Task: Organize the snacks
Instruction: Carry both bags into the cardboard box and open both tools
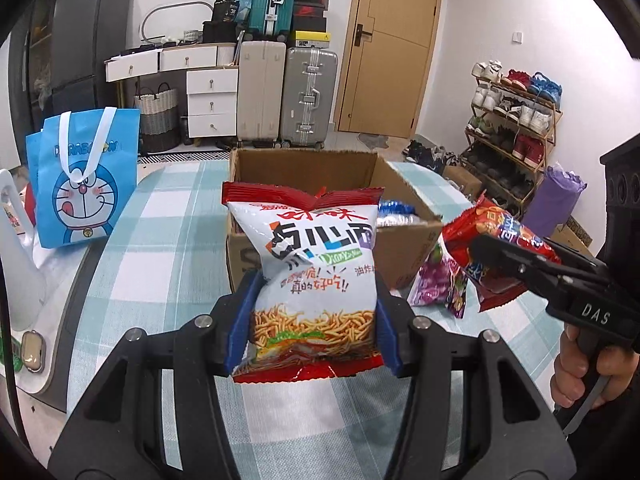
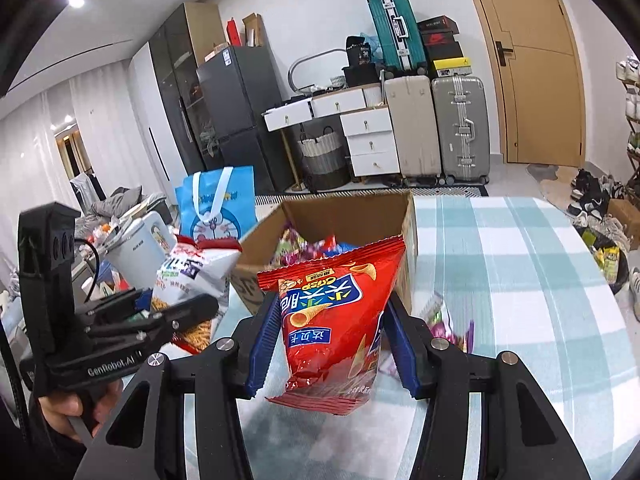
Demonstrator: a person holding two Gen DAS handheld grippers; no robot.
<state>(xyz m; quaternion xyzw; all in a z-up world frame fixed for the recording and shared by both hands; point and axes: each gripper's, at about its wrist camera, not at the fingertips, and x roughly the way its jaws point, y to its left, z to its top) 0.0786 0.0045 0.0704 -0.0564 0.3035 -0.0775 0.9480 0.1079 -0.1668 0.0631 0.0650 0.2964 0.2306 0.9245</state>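
While clamped, each gripper pinches a snack bag.

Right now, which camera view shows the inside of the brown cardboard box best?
The right wrist view: it looks into the brown cardboard box, where colourful snack packets lie. In the left wrist view, the white noodle-snack bag hides most of the interior.
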